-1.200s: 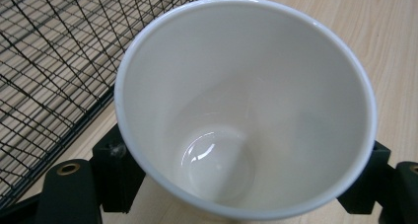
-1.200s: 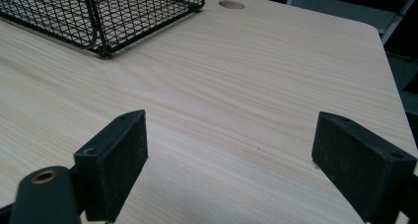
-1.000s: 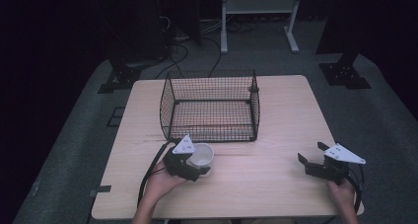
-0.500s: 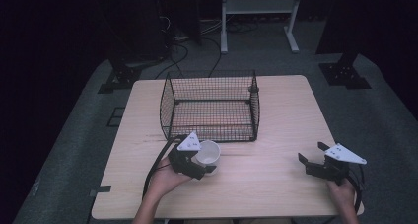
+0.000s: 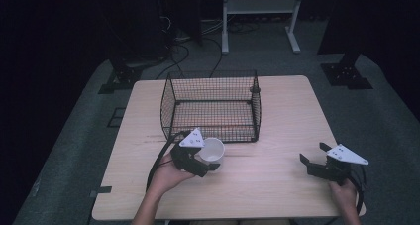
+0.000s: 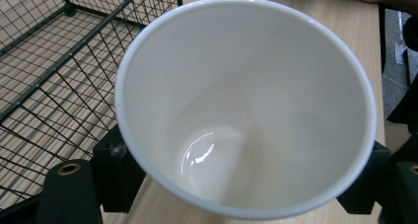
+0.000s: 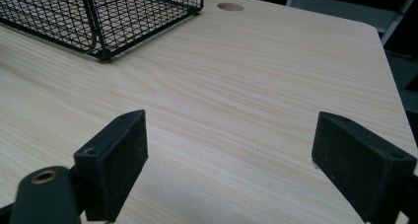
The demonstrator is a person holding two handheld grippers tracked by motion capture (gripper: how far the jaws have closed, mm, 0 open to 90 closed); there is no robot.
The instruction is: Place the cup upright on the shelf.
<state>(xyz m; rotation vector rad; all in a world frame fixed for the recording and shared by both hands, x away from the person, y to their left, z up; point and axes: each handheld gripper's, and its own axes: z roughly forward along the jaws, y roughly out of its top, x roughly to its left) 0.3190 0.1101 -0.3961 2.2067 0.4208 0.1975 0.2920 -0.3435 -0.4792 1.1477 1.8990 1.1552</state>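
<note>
A white cup (image 5: 213,147) hangs just above the table in front of the wire basket (image 5: 213,77), with my left gripper (image 5: 207,161) shut on it. In the left gripper view the empty cup (image 6: 246,110) has its mouth turned to the camera, and the left gripper (image 6: 241,177) presses a black pad against each side of its wall. The basket (image 6: 49,61) lies close at the left there. My right gripper (image 5: 312,153) rests near the table's front right corner, open. The right gripper (image 7: 241,150) has only bare wood between its pads.
The black wire basket (image 7: 98,12) stands empty at the middle back of the wooden table (image 5: 282,111). A round cable hole (image 7: 230,7) sits in the tabletop beyond the basket. Dark floor, stands and cables surround the table.
My left gripper has lifted the cup a little and carried it slightly right, closer to the basket's front wall. The right gripper has stayed where it was.
</note>
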